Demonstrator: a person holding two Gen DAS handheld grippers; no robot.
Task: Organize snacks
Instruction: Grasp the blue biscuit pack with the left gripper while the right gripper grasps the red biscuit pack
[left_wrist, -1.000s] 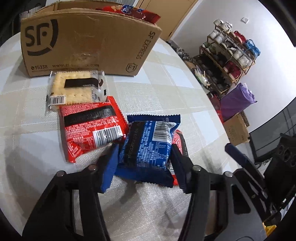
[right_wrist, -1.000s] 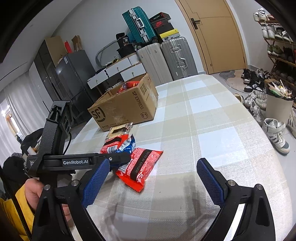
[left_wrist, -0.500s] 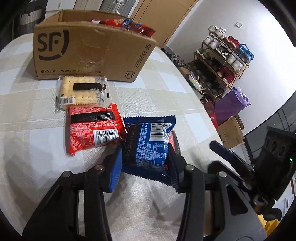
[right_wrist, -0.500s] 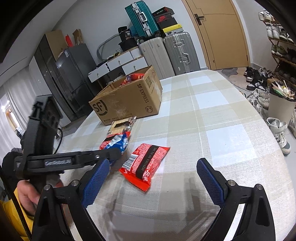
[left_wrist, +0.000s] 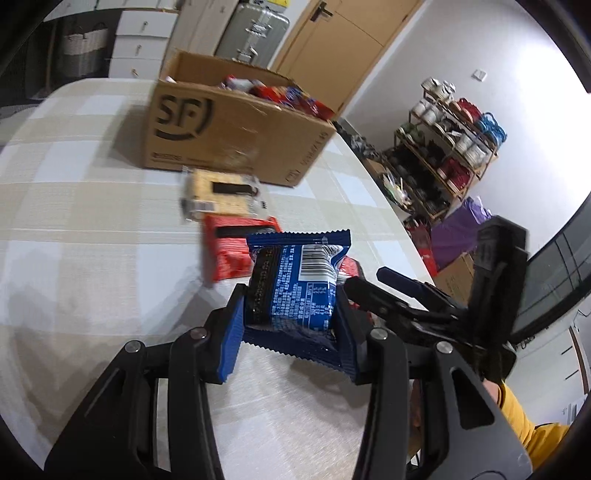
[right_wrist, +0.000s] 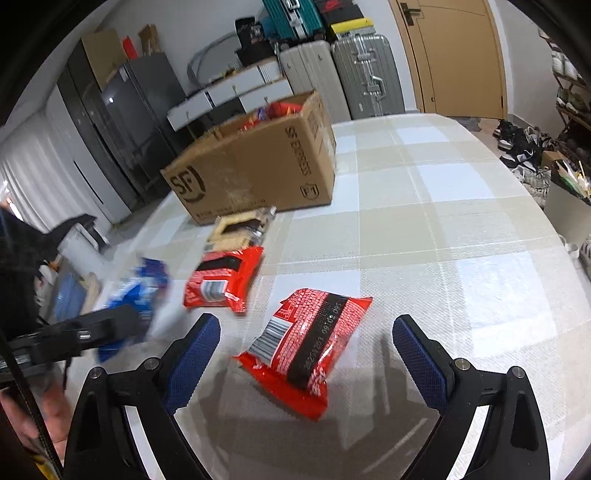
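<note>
My left gripper (left_wrist: 290, 314) is clamped across the middle of the blue snack packet (left_wrist: 295, 284), one pad on each puffed side, because the pillow of the pack gives the fingers something to bite on where the flat crimped ends would slip; the packet looks lifted clear of the table (left_wrist: 92, 229), its lower seam hanging toward me. My right gripper (right_wrist: 306, 350) is spread wide and holds nothing, poised low over the nearest red packet (right_wrist: 306, 343), which lies flat between its fingers with the barcode end toward me, so I judge that one is next. Just beyond lies a second red packet (right_wrist: 223, 278), and past that a clear-wrapped cracker pack (right_wrist: 240, 229), set in a rough line leading up to the cardboard box (right_wrist: 258, 173). The box stands open at the top with red and blue wrappers already showing inside, so I take it as where the loose snacks belong. Motion blur smears the blue packet in the right wrist view.
</note>
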